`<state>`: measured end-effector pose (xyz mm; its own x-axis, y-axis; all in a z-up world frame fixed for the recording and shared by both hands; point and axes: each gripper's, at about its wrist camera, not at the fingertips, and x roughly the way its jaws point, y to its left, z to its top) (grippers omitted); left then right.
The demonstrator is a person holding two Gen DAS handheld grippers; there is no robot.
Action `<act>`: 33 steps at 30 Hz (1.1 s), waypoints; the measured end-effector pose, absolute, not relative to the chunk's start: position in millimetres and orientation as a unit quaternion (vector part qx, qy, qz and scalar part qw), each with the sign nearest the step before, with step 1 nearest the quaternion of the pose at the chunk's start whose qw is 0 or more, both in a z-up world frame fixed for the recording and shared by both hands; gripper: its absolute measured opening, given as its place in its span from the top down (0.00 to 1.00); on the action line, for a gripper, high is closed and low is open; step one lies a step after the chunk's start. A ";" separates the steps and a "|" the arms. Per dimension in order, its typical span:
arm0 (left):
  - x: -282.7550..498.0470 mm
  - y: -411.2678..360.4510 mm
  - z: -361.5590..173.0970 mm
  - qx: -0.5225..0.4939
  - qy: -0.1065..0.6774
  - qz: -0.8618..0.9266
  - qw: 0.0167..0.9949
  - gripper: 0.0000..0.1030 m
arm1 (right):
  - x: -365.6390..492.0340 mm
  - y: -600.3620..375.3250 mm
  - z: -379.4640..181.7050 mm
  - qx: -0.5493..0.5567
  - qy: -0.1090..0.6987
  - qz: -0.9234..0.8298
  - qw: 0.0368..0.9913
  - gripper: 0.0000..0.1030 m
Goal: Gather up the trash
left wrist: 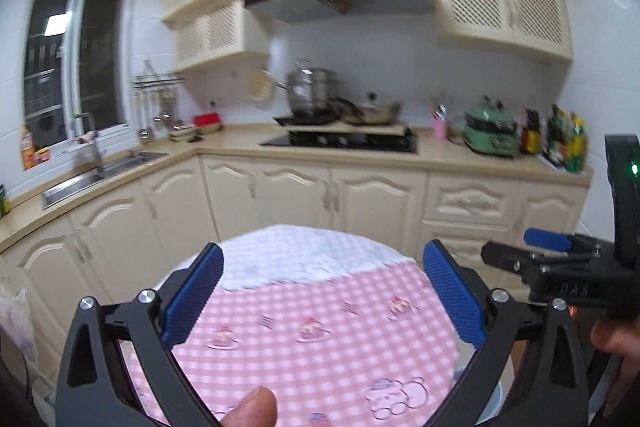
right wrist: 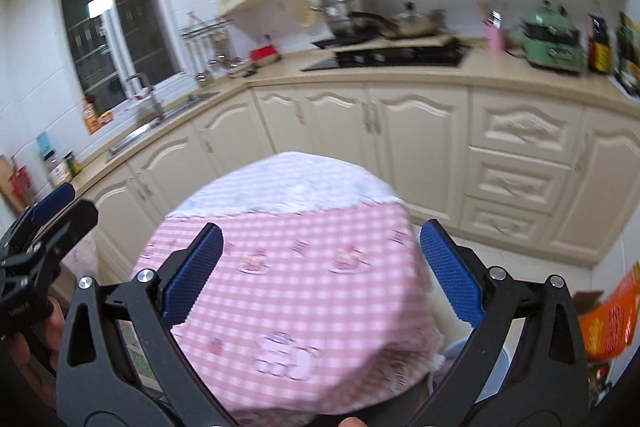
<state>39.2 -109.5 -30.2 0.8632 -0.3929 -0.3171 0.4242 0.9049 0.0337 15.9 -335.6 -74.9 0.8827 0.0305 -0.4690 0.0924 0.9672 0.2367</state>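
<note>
At the far left a dark window (left wrist: 76,51) stood above a steel sink (left wrist: 100,171) set into the beige bench (left wrist: 224,139). The left tool (left wrist: 322,291) hung wide open over a small round table draped in a pink checked cloth (left wrist: 320,327), its blue pads (left wrist: 196,291) spread apart and holding nothing; a thumb (left wrist: 252,407) showed at the lower edge. Further along the bench sat a black hob (left wrist: 344,141) carrying steel pots (left wrist: 312,91), then a pink cup (left wrist: 439,127), a green appliance (left wrist: 490,133) and several bottles (left wrist: 560,139). The right tool (right wrist: 320,267) was likewise fully spread and empty, hovering over the same cloth. No trash lay on the cloth in either view; an orange printed package (right wrist: 612,315) at the right edge, near the floor, was possibly litter, though blur made that unsure.
</note>
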 end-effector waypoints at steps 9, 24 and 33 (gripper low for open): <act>29.6 -47.0 3.2 0.025 0.118 -0.143 0.982 0.05 | 24.9 -269.3 -29.2 0.092 0.201 0.025 0.975 0.06; 6.0 4.3 24.5 -0.017 0.080 -0.097 0.992 0.05 | 19.3 -211.8 1.8 0.056 0.147 0.015 0.988 0.06; 6.5 7.1 22.7 -0.020 0.083 -0.098 0.991 0.05 | 16.3 -200.1 1.8 0.045 0.137 0.011 0.990 0.06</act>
<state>6.5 7.1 22.8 0.9669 -0.1983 -0.1606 0.1916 0.9799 -0.0560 16.3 -200.1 1.8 0.9624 0.0338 -0.2694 -0.0090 0.9957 0.0925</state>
